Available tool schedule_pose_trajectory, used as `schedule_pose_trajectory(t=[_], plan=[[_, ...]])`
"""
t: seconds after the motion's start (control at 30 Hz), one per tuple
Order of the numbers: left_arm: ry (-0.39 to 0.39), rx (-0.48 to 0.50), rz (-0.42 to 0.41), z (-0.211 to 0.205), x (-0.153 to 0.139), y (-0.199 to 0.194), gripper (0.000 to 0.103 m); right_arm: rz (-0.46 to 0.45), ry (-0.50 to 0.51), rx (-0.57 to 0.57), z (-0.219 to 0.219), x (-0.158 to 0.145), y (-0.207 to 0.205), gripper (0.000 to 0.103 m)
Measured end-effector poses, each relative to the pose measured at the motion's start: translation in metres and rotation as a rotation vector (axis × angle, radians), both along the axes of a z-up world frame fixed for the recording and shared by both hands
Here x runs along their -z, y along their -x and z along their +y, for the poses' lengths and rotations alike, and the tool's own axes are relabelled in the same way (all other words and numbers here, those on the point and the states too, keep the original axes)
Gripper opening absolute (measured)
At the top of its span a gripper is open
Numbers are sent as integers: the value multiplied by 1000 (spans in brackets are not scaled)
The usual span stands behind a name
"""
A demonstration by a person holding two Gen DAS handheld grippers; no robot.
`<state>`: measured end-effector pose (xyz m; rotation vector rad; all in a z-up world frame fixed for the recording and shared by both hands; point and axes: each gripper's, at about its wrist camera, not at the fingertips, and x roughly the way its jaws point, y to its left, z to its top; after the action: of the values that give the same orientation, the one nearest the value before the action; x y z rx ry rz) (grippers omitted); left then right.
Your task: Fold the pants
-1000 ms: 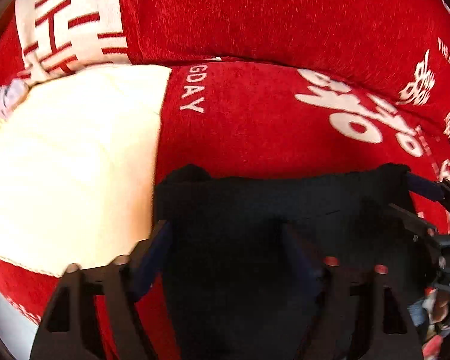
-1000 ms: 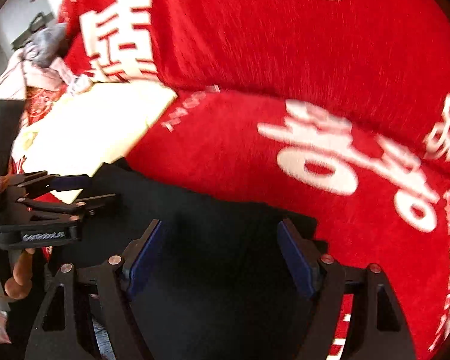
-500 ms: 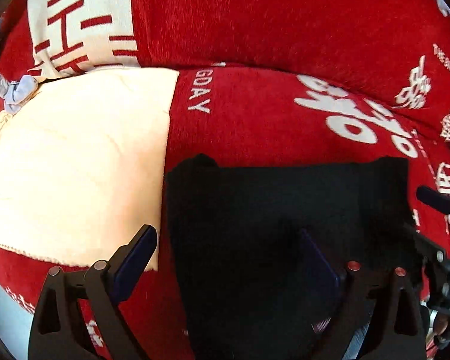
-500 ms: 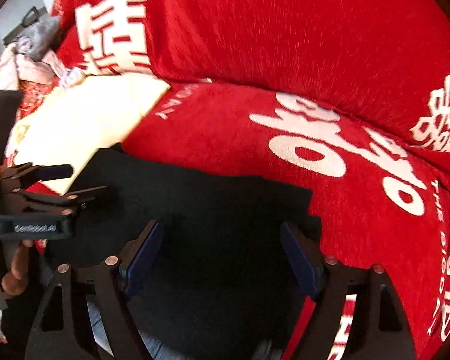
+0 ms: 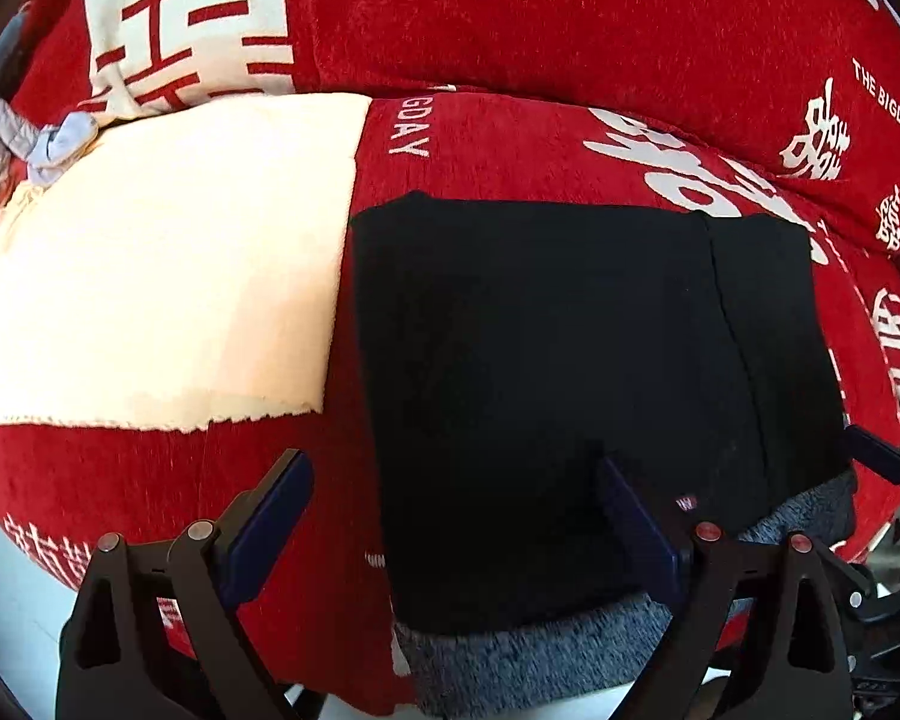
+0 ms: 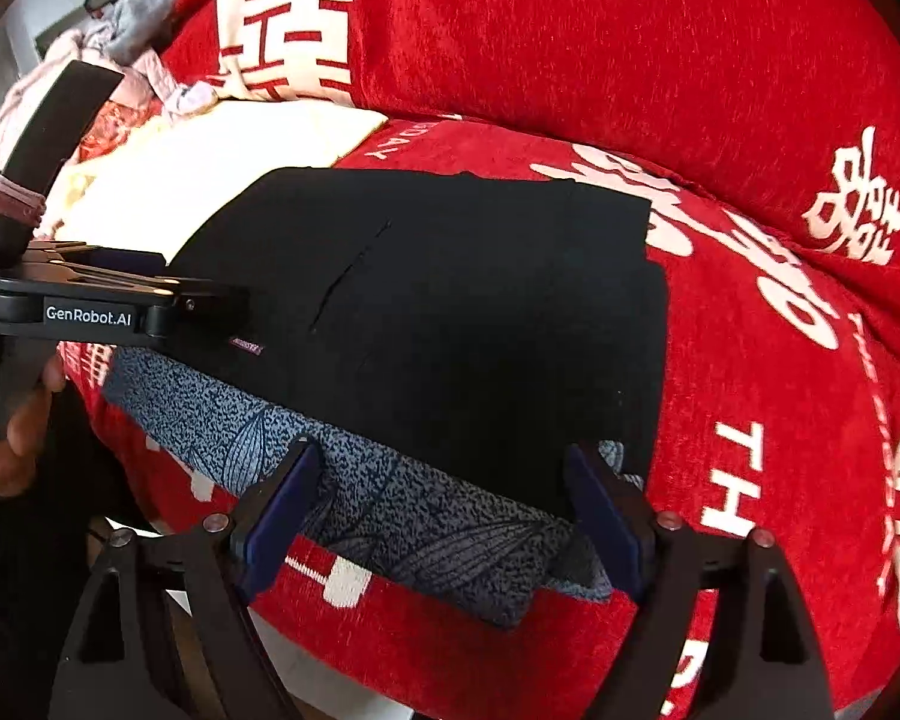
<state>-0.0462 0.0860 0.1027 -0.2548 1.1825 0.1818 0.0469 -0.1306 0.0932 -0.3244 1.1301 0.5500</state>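
The black pants [image 5: 558, 372] lie folded into a flat rectangle on the red sofa seat [image 5: 510, 144], with their grey patterned inner lining [image 5: 540, 654] showing along the near edge. They also show in the right wrist view [image 6: 450, 312]. My left gripper [image 5: 456, 516] is open and empty, hovering just above the near left edge of the pants. My right gripper [image 6: 444, 504] is open and empty over the near right edge and the lining [image 6: 390, 516]. The left gripper also shows from the side in the right wrist view [image 6: 120, 300].
A cream cloth [image 5: 150, 264] lies on the seat left of the pants. The red backrest with white characters [image 5: 510, 12] rises behind. A pile of grey and pink clothes [image 6: 120, 36] sits at the far left. The sofa's front edge drops off below the pants.
Both grippers have pulled back toward the sofa's front edge and away from the pants. The pants now lie released and flat, with the grey lining visible.
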Motion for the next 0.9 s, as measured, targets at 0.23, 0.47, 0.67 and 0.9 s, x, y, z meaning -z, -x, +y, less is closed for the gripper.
schedule_pose_trajectory(t=[0.23,0.47,0.67,0.9], plan=[[6,25,8,-13,6,23,102,12,15,21,-5,8,9,97],[17,-17,-13,-4,-6,27,103,-35,-27,49,-8,-17,-6,97],[14,-17,7,-14,8,26,103,-97,-33,31,22,-28,-55,98],[33,-11,9,-15,11,28,103,102,77,86,48,43,-121,103]])
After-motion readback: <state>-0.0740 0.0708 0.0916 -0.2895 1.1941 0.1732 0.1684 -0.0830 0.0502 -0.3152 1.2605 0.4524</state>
